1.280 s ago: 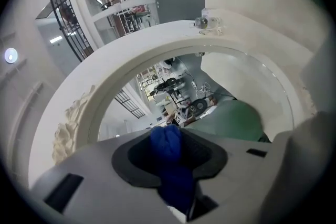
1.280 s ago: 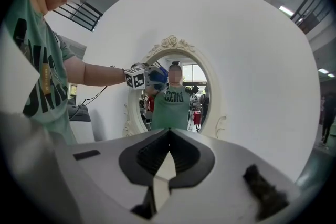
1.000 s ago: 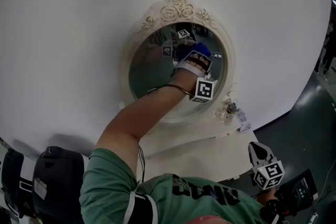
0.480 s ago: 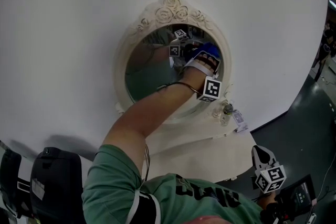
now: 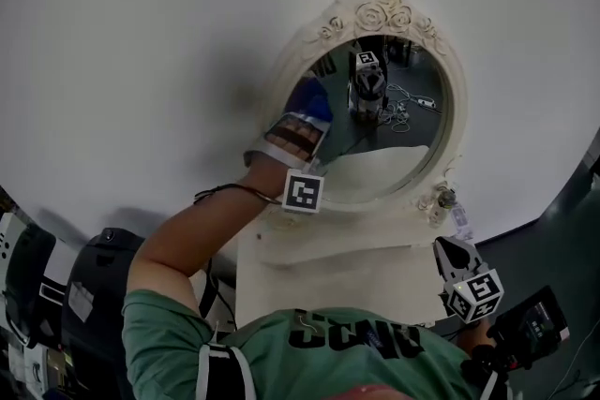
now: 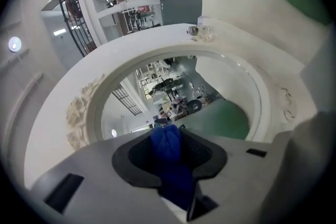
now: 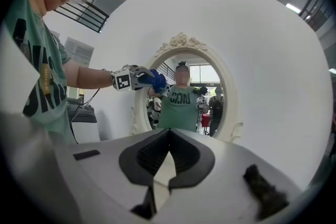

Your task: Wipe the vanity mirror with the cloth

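Pinching one blue cloth (image 5: pixel 316 96), left claw (image 6: pixel 169 152) at one oval mirror (image 5: pixel 403 145).

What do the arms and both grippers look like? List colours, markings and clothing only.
The left gripper and right gripper have pale grey bodies and black ribbed pads. Each carries a white cube with black square markers: left cube, right cube. The person wears a green short-sleeved T-shirt with dark lettering, and a thin dark band on the left wrist.

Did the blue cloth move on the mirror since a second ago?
Yes. The blue cloth slid left: it was by the right side of the mirror frame, and now it is at the frame's left edge.
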Demonstrator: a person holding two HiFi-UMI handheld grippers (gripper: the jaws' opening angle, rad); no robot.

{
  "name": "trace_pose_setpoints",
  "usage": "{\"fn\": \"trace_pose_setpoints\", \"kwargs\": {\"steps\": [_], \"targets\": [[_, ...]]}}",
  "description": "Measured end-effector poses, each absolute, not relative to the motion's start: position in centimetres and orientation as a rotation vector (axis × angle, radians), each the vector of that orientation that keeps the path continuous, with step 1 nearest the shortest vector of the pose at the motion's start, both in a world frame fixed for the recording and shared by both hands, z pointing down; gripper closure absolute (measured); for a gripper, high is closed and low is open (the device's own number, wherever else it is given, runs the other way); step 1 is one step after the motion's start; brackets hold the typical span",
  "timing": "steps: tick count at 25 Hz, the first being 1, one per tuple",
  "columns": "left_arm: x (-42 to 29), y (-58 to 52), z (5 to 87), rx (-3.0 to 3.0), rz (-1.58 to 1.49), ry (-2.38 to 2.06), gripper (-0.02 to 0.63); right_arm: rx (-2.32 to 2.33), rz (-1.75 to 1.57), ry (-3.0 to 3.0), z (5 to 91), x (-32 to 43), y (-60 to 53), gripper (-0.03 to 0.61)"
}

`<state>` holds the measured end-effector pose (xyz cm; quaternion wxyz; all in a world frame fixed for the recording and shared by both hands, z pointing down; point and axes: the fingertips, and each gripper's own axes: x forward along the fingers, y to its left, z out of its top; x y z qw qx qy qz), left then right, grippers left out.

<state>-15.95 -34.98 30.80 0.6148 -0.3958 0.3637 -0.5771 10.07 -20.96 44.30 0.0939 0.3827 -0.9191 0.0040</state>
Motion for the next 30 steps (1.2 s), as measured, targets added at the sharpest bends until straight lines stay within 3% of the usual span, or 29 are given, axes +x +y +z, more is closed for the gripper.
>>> {"fn": "trace_pose_setpoints", "kwargs": {"steps": [4, 8, 16, 22, 30], "targets": [[-21.4, -33.9, 31.9, -0.944, -1.364, 0.914, 0.485, 1.018, -0.049, -2.765, 43.3, 5.9, -21.5, 0.568], [-22.3, -34.7, 33.6, -0.932, -1.405, 0.898, 0.485, 0.965, -0.079, -2.78, 42.8, 4.0, -21.5, 0.568], [-23.0, -36.9, 34.4, -0.864, -1.496, 0.855, 0.485, 1.072, -0.059, -2.723, 43.3, 7.5, -21.2, 0.568], [-18.1, -38.9, 35.0, -0.949, -1.46, 0.815, 0.483, 1.177, -0.008, -2.684, 44.4, 11.2, -20.7, 0.568], [-4.5, -44.0, 37.3, -1.036, -1.362, 0.662, 0.483, 1.355, 0.045, -2.593, 45.6, 17.1, -18.3, 0.568]]}}
